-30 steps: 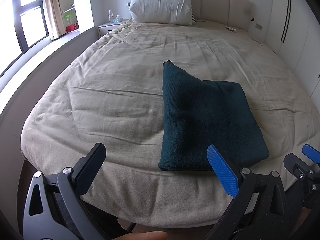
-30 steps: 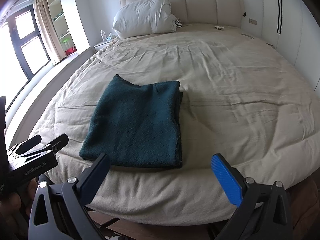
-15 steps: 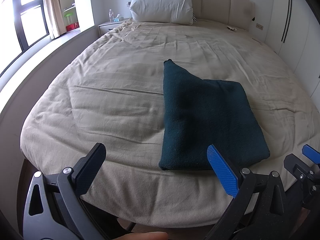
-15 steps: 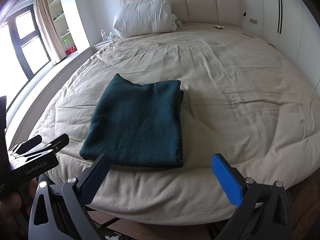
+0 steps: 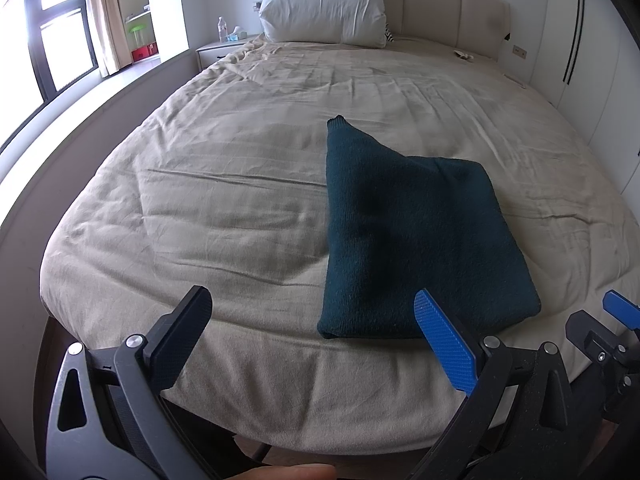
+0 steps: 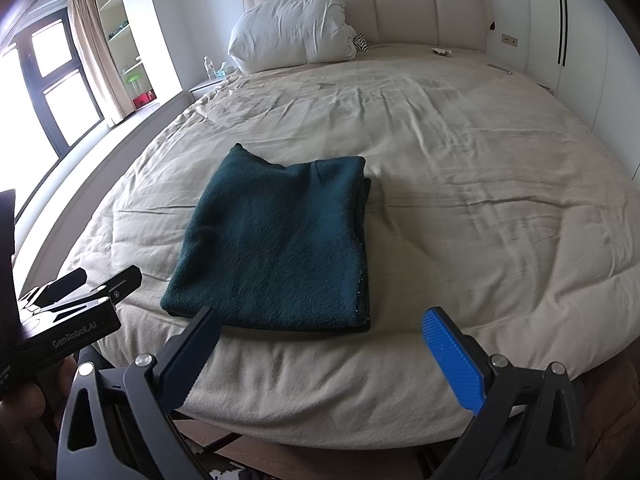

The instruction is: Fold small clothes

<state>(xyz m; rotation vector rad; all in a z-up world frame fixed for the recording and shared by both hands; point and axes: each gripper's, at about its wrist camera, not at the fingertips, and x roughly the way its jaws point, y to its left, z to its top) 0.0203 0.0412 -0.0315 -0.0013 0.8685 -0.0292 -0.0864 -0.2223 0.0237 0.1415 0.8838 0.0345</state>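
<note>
Sweater (image 6: 276, 244) lies folded on bed (image 6: 460, 184), untouched.

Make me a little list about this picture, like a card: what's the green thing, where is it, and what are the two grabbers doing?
garment: dark green knit garment, folded into a rough rectangle, one corner poking out at the far left
place: lying flat on the beige bed cover, near the foot edge
left gripper: open, holding nothing, short of the garment
right gripper: open, holding nothing, short of the garment
far end: white pillow against the headboard
</note>
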